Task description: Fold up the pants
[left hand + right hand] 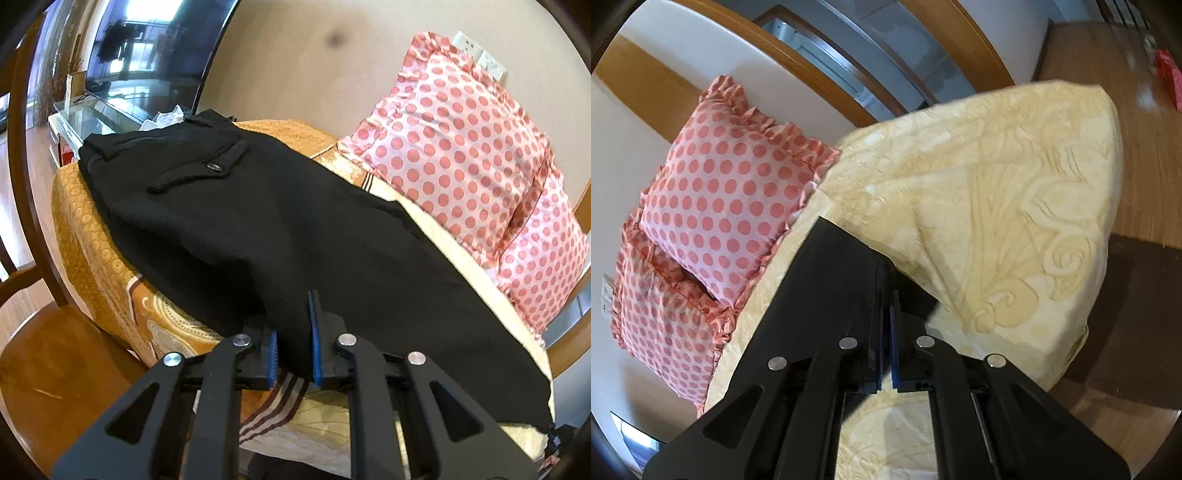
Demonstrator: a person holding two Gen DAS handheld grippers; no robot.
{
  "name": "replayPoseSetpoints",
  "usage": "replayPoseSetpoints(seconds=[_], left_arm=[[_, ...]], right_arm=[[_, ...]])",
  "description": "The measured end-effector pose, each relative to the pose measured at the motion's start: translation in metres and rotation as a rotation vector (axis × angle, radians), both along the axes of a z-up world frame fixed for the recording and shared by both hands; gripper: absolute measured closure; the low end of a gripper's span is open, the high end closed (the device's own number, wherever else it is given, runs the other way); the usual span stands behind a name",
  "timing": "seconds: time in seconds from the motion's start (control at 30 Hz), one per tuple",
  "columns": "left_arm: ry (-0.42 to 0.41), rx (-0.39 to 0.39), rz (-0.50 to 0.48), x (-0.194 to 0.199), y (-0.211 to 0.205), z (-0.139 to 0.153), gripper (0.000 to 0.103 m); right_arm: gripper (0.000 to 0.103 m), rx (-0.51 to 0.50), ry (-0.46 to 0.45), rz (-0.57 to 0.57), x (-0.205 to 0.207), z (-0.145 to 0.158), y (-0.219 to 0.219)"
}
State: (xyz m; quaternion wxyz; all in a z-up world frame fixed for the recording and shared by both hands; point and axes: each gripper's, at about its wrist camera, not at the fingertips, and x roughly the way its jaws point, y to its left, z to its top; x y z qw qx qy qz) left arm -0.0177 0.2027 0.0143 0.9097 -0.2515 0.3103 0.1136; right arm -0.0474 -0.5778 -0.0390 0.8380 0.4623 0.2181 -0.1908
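One pair of black pants is spread long and flat on the bed. The cloth looks soft and thick, and one back pocket with one round button is seen at the far end. The left tool is clamped on the near edge of the pants. The right tool is clamped on the leg ends. The bed cover is yellow with raised swirls. Two frilly pink pillows with dots are stacked by the wall.
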Motion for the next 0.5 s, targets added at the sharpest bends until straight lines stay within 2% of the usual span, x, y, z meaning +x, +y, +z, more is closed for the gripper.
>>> replayPoseSetpoints(seconds=[0.1, 0.13, 0.17, 0.2, 0.23, 0.27, 0.33, 0.4, 0.43, 0.47, 0.5], left_arm=[[0.002, 0.011, -0.015, -0.004, 0.001, 0.001, 0.083], [-0.004, 0.012, -0.009, -0.007, 0.002, 0.003, 0.074], [-0.021, 0.033, 0.018, -0.014, 0.003, 0.008, 0.062], [-0.047, 0.072, 0.053, -0.023, 0.003, 0.014, 0.052], [-0.081, 0.117, 0.095, -0.032, 0.003, 0.022, 0.035], [-0.112, 0.152, 0.13, -0.039, 0.003, 0.028, 0.028], [-0.178, 0.209, 0.169, -0.049, 0.002, 0.039, 0.022], [-0.195, 0.213, 0.137, -0.044, 0.0, 0.045, 0.018], [-0.194, 0.207, 0.11, -0.039, -0.002, 0.045, 0.018], [-0.187, 0.191, 0.075, -0.033, -0.004, 0.044, 0.018], [-0.174, 0.173, 0.046, -0.027, -0.006, 0.04, 0.018]], right_arm=[[0.099, -0.031, 0.022, -0.002, -0.001, 0.004, 0.005], [0.094, -0.037, 0.03, -0.008, -0.003, 0.007, 0.007], [0.09, -0.041, 0.035, -0.022, -0.007, 0.01, 0.007], [0.074, -0.051, 0.042, -0.044, -0.011, 0.013, 0.008], [0.049, -0.066, 0.045, -0.065, -0.015, 0.016, 0.008], [0.043, -0.081, 0.043, -0.084, -0.019, 0.018, 0.007], [0.044, -0.086, 0.041, -0.094, -0.02, 0.017, 0.004], [0.046, -0.025, 0.011, -0.075, -0.017, 0.009, 0.0], [0.05, -0.03, -0.002, -0.084, -0.016, 0.008, 0.001], [0.06, -0.022, -0.008, -0.071, -0.013, 0.007, 0.002], [0.061, 0.02, -0.025, -0.037, -0.007, 0.002, 0.004]])
